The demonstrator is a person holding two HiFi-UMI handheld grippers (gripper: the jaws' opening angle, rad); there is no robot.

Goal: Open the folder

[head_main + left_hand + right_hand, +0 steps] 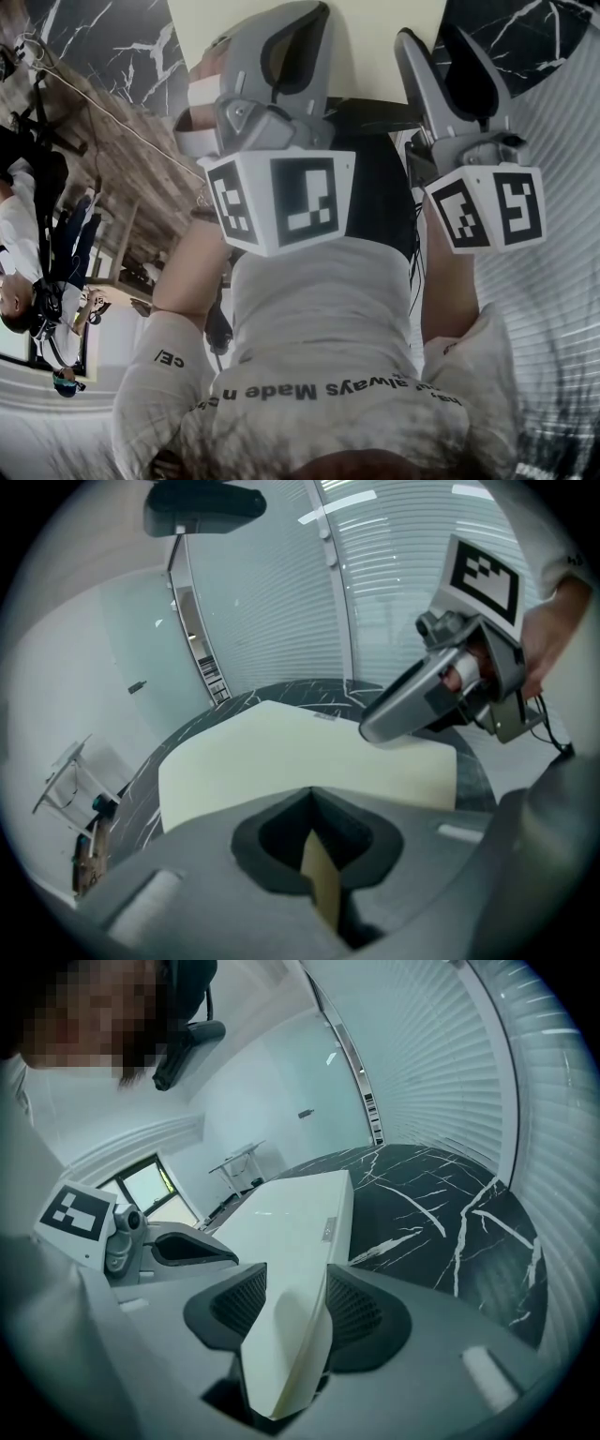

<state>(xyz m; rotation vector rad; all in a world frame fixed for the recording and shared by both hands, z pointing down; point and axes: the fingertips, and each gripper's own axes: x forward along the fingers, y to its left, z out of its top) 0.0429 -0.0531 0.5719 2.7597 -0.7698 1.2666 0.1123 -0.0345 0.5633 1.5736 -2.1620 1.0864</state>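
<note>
The cream folder is resting on the black marble table, its near edge reaching into both grippers. The left gripper is pinching one thin layer, probably the cover, while the right gripper is clamping the thick edge just beside it. The opening itself seems to be just starting, so the left should be lifting the cover while the right is holding the rest down.

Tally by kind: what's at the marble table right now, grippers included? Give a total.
cream folder: 1
hand-held gripper: 2 (left hand-held gripper, right hand-held gripper)
black marble table: 1
total: 4
</note>
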